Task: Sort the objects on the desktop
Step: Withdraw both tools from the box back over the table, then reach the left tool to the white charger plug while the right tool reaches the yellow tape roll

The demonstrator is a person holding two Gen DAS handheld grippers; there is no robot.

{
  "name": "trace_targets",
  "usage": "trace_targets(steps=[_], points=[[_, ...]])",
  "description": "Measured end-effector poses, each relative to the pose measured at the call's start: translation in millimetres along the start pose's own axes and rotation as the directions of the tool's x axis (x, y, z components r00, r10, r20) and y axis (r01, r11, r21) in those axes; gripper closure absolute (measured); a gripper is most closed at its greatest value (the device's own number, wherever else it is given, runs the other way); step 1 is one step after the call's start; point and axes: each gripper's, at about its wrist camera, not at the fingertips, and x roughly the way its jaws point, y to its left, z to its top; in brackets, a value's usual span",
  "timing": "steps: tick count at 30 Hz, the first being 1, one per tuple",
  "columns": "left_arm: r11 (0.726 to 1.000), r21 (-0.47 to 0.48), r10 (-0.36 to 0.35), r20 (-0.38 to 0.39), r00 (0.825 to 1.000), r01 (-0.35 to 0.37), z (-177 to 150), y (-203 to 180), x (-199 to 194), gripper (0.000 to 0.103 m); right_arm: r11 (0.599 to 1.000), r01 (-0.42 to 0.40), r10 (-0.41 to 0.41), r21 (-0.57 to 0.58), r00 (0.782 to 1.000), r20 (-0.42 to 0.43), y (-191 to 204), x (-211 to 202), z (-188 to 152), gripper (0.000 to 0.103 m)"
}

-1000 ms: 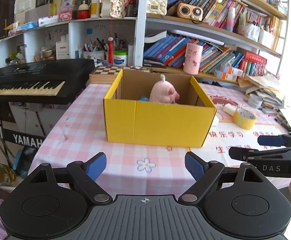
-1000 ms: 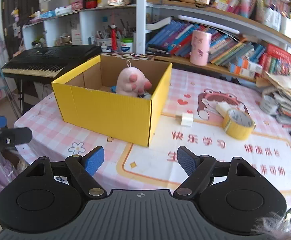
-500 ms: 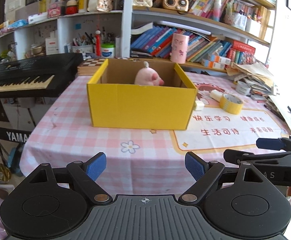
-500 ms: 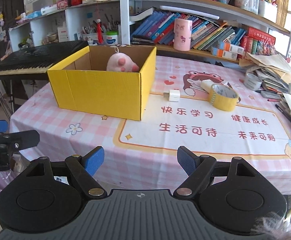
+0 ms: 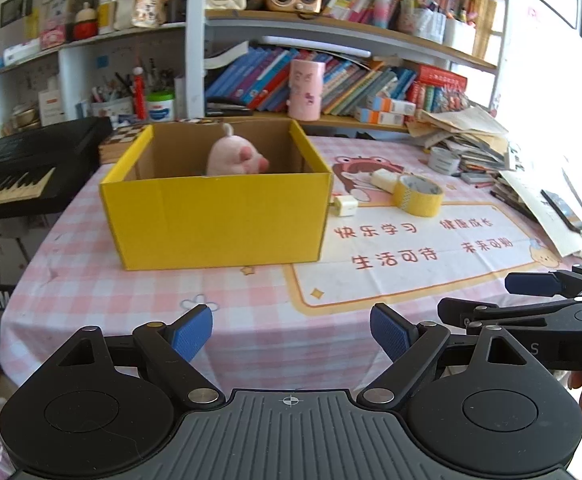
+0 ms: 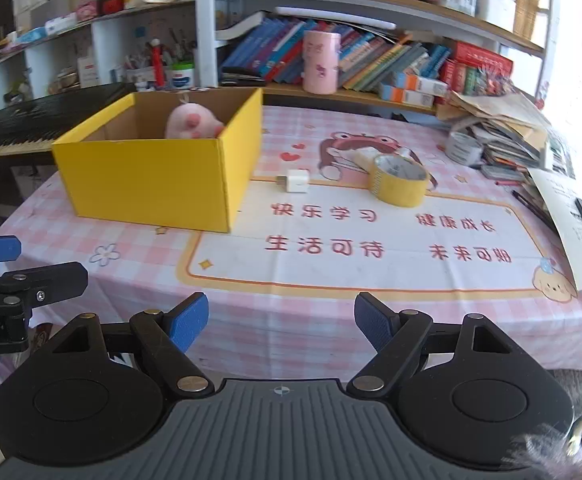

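Hovering at the near edge of the table right now, we've got both grippers empty with their jaws spread apart, nothing between the blue pads. Stuff that's left to sort sits on the far right of the printed mat: a roll of yellow tape, lying flat with its hole facing up, and a small white charger plug just beside the yellow cardboard box, between the box and the tape. A pink plush toy is already inside the box, so that one looks done. From our right gripper the tape lies ahead and a bit to the right, the plug almost dead ahead, both well apart from the fingertips. From our left gripper the same two things lie ahead and off to the right, past the box corner, so we'd guess the right hand is the nearer one for either pick. The plug's prong end points toward the box, so its long axis runs roughly across our jaws.
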Motion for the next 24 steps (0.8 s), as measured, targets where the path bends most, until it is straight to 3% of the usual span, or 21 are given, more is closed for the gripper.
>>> trace_targets(steps=[24], points=[[0.991,0.102,-0.080,-0.069,0.994,0.087,37.1,-82.0,74.5,0.014,0.998,0.048,-0.045,0.040,0.996,-0.073,-89.5,44.7,23.9,0.024]])
